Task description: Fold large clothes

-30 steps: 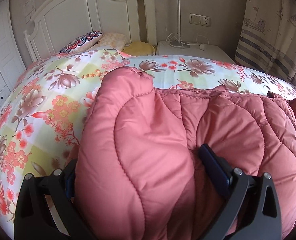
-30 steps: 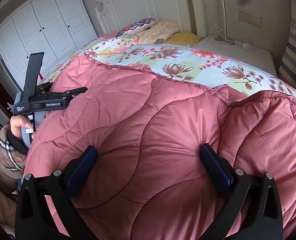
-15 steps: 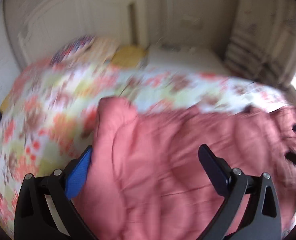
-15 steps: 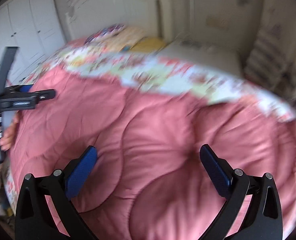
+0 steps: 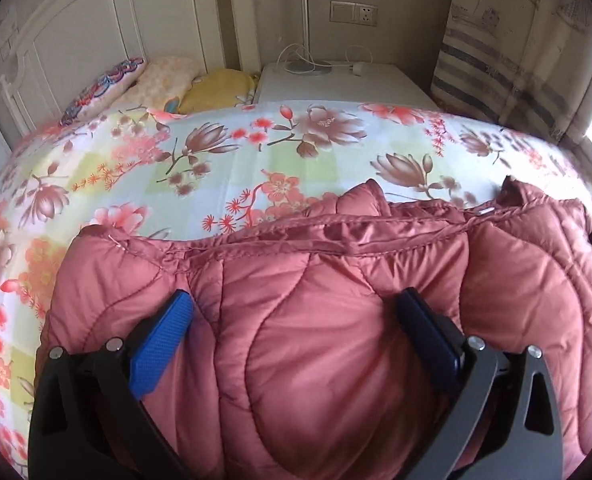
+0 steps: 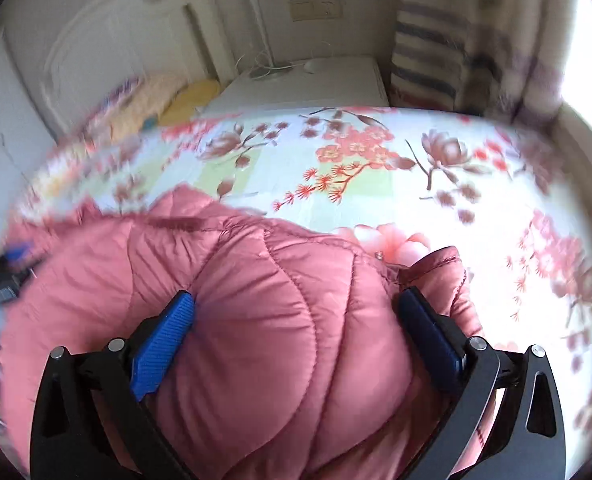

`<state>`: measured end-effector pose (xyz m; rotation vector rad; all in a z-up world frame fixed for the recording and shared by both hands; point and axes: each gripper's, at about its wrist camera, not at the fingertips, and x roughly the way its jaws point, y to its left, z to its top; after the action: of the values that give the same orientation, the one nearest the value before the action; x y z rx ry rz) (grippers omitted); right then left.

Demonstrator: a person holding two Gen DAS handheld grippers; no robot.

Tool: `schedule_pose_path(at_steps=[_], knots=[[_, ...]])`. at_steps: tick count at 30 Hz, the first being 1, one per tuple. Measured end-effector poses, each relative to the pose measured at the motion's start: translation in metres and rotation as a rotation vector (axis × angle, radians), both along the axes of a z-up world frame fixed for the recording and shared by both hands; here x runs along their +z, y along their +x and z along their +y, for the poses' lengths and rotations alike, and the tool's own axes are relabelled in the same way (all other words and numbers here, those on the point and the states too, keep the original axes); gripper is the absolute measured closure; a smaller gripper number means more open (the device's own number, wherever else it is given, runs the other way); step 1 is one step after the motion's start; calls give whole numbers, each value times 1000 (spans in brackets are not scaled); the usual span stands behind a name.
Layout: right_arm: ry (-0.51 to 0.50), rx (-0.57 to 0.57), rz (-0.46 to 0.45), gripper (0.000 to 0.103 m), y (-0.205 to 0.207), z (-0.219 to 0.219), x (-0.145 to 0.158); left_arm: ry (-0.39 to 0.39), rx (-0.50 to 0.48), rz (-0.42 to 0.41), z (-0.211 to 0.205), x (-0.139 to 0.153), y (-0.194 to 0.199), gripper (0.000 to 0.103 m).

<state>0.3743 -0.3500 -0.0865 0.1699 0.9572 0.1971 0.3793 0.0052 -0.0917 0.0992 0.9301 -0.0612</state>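
Pink quilted coat (image 5: 336,320) lies on the near side of the floral bed (image 5: 216,168); I see my left claw (image 5: 296,336) and right claw (image 6: 296,332) spread wide, padding bulging between their fingers.

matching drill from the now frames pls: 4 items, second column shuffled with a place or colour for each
Items:
1. puffer jacket
2. yellow pillow
3. wall socket
4. striped curtain

Descriptions:
A. hangs at the right, beside the window
B. on the wall above the white nightstand
C. pink-red quilted, bulging between the fingers of both the left hand-held gripper and the right hand-held gripper
D. at the headboard end of the floral bedspread

Pairs: 1-C, 2-D, 3-B, 4-A
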Motion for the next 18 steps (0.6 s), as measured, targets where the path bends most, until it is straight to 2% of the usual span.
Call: schedule_pose_path(at_steps=[3,8,11,15,16,18], knots=[[-36,11,-2,4,1,8,-3,13,-1,-12,-4,-2,2,2],[114,6,-7,4,1,-11,-6,-10,5,-18,0,-3,-1,2],[138,3,-11,4,2,-12,-3,-11,4,-17,1,-2,0,2],[106,0,15,5,5,-7,0,-17,-11,37,2,3,5,2],[75,-13,31,5,7,-6,3,-16,-14,53,3,7,6,2],[-55,-63,48,5,7,3,17,-7,-26,50,4,21,6,2]])
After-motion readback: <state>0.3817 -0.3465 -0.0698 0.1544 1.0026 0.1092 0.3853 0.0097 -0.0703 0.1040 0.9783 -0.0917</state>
